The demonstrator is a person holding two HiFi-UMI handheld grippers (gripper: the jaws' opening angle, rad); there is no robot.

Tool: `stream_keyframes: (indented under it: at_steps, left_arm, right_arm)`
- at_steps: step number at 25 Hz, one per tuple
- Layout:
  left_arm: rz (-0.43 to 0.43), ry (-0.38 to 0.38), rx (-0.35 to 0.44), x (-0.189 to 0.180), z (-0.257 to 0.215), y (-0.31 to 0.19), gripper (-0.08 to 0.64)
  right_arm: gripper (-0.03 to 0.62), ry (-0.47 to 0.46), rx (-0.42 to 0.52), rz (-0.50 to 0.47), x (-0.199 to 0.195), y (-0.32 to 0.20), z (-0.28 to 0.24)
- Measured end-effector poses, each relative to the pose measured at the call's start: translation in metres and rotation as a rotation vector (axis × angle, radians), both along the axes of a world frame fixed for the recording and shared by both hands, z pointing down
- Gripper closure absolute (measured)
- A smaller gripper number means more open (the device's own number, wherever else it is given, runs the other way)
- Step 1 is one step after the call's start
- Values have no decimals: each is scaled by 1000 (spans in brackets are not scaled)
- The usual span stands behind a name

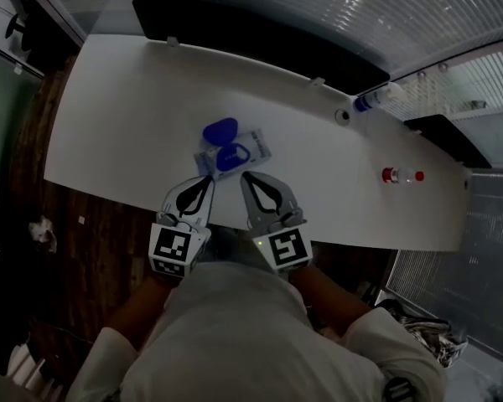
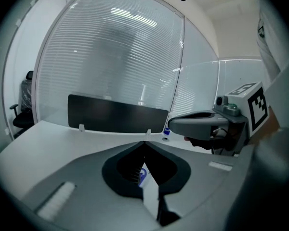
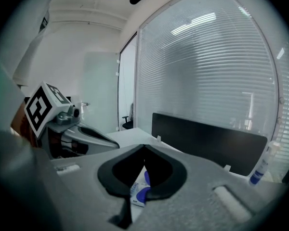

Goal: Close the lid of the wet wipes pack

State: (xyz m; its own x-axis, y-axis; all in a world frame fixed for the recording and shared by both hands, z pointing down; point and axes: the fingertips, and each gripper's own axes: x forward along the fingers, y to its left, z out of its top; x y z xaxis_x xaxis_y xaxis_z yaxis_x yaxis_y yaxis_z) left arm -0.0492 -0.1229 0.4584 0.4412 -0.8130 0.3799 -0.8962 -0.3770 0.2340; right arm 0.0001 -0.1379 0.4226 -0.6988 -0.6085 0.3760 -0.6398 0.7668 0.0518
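The wet wipes pack (image 1: 250, 147) lies on the white table (image 1: 134, 115) near its front edge. Its blue lid (image 1: 220, 130) is flipped open towards the far side, above the blue opening ring. My left gripper (image 1: 208, 179) and right gripper (image 1: 246, 175) hover side by side just short of the pack, both shut and holding nothing. In the left gripper view a sliver of the pack (image 2: 142, 176) shows through the gap behind the closed jaws (image 2: 144, 142). The right gripper view shows the pack (image 3: 138, 192) the same way, below its closed tips (image 3: 144, 146).
A black partition (image 1: 235, 32) runs along the table's far edge. A clear bottle with a blue cap (image 1: 375, 99) lies at the back right, and a small red-capped bottle (image 1: 401, 175) lies at the right. Dark wooden floor (image 1: 33, 157) lies to the left.
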Motion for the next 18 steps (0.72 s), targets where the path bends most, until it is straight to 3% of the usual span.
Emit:
stream_keyframes:
  at_steps: [18]
  left_arm:
    - [17,-83,-231,1,136,-10,560]
  right_arm:
    - [592,174,-110,-53,9,-39,124]
